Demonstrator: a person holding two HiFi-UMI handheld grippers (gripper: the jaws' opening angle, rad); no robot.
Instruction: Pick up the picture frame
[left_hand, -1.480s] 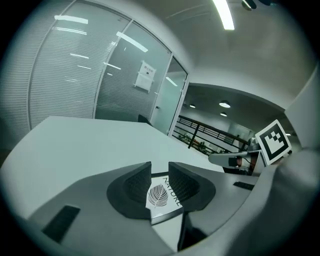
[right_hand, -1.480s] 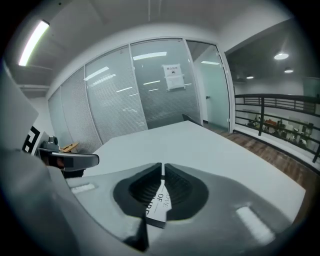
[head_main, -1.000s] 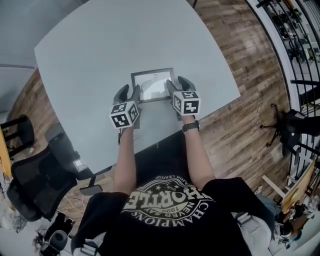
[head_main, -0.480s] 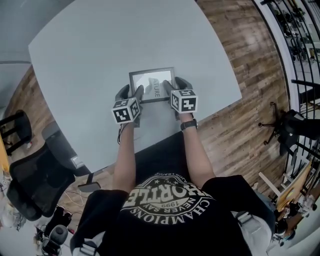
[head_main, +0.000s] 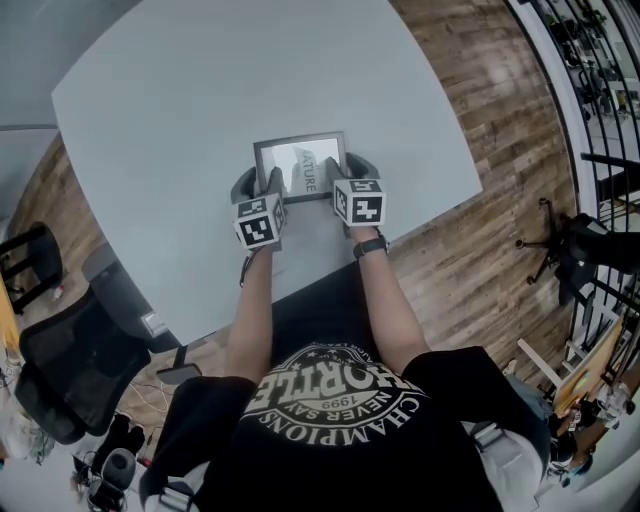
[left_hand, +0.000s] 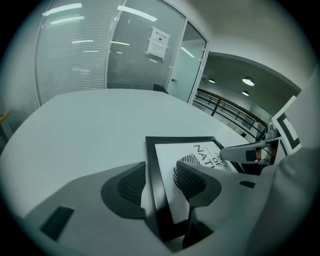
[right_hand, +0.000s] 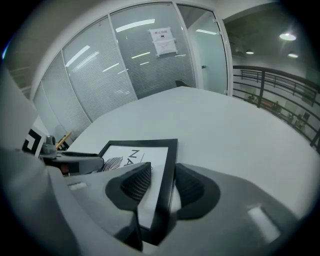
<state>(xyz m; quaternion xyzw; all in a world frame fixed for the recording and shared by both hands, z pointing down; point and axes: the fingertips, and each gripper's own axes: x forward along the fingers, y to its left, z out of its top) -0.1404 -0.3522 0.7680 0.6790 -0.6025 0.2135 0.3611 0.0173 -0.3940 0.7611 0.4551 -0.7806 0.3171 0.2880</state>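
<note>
The black picture frame (head_main: 300, 160) with a white print lies flat on the grey table (head_main: 180, 90), near its front edge. My left gripper (head_main: 258, 183) straddles the frame's left side: in the left gripper view the black edge (left_hand: 152, 170) runs between the two pads, with a small gap on each side. My right gripper (head_main: 348, 172) straddles the right side in the same way, and the frame edge (right_hand: 169, 160) passes between its pads. Both pairs of jaws are closing around the frame's sides. The left gripper (left_hand: 161, 184) and right gripper (right_hand: 164, 186) point steeply down.
The table's front edge (head_main: 300, 285) runs just under my forearms. A black office chair (head_main: 60, 350) stands at the lower left on the wooden floor (head_main: 470, 250). A dark railing (head_main: 590, 120) lines the right side. Glass walls with blinds (left_hand: 75, 55) stand beyond the table.
Both grippers have sunk down onto the frame's two sides and their jaws have narrowed around the edges. The frame has stayed flat on the table.
</note>
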